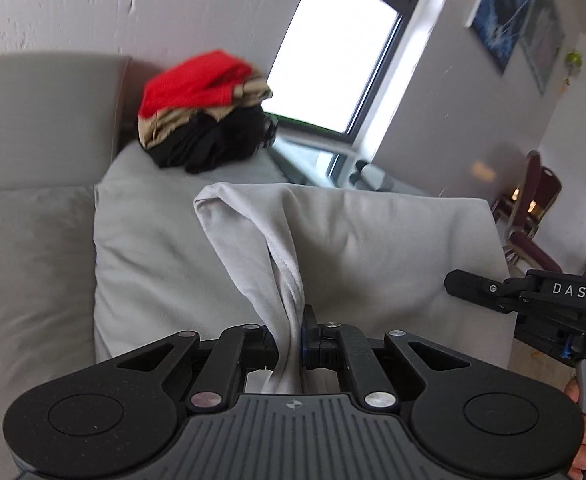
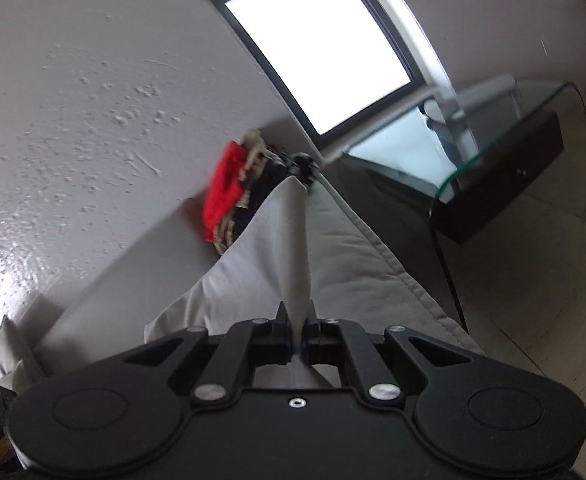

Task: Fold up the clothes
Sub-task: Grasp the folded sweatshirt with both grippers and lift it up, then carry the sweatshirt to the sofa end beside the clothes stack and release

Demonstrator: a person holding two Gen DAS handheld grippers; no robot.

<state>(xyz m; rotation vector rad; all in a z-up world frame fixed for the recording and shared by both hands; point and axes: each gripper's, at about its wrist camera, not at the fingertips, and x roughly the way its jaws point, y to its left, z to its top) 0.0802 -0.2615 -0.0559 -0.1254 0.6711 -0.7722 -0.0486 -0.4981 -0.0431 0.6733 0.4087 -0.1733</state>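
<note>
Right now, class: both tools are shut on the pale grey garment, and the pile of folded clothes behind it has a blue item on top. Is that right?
Not quite. The top item of the pile of folded clothes is red, not blue, as the left wrist view shows. The rest holds: the left tool and right tool are both shut on the pale grey garment.

Grey sofa [image 1: 33, 260], window [image 1: 333, 60] (bright), glass table [image 2: 513, 152]

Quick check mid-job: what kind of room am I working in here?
Probably a home living room: a grey sofa against the wall, framed pictures hanging beside a window, and a glass side table.
</note>
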